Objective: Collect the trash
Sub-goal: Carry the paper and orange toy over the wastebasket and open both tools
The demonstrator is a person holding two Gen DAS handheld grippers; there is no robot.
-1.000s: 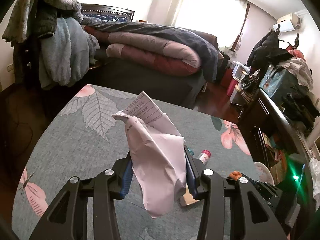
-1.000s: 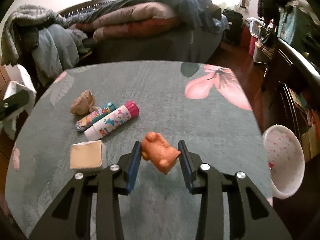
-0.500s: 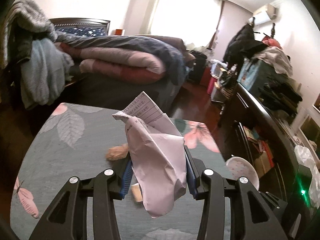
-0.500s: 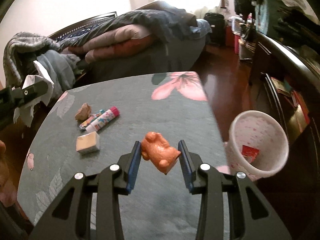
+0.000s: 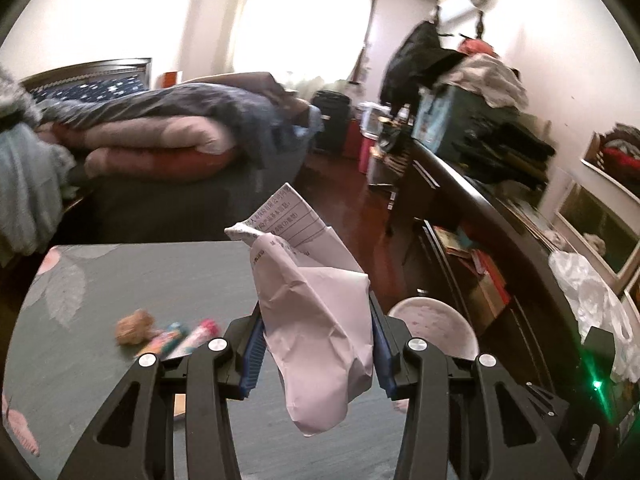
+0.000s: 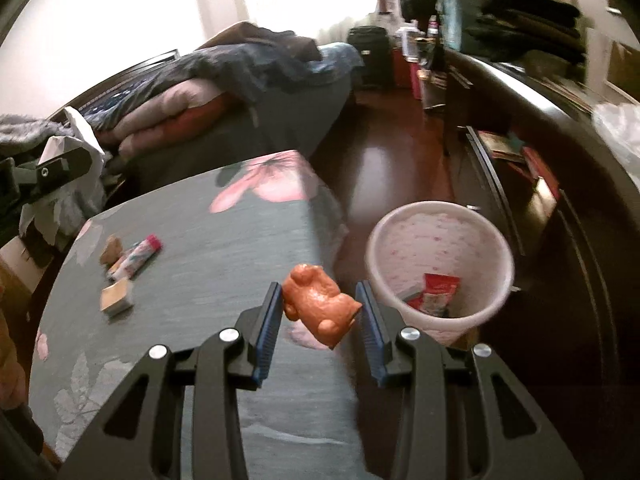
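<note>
**Both grippers carry trash near the bin**

While the left wrist view catches only the upper rim of the bin (image 5: pixel 434 322) past the table's corner, the right wrist view looks straight into the bin (image 6: pixel 440 272) and shows red wrappers (image 6: pixel 436 294) lying at its bottom. The right view also shows the left gripper (image 6: pixel 60 170) from the side, far from the bin over the table's opposite edge, with white paper bunched around it.

The left gripper (image 5: pixel 316 354) has its pads clamped on a crumpled paper (image 5: pixel 316 320); the right gripper (image 6: pixel 320 312) has its pads clamped on an orange lump (image 6: pixel 318 306), held over the table's edge just beside the bin.

A second ago the bin sat at the far right margin of the right view; it now stands close beside the right fingers, its inside open to view. In the left view the bin was barely seen then, and the glue sticks (image 5: pixel 188 338) and brown wad (image 5: pixel 134 326) have come into sight on the table (image 5: pixel 120 280), away from the bin.

The paper's long axis runs upright, its printed end pointing up and away and its creased tail hanging below the pads. The lump lies slanted, its rounded end up and away from the bin, its narrow end down toward it.
</note>
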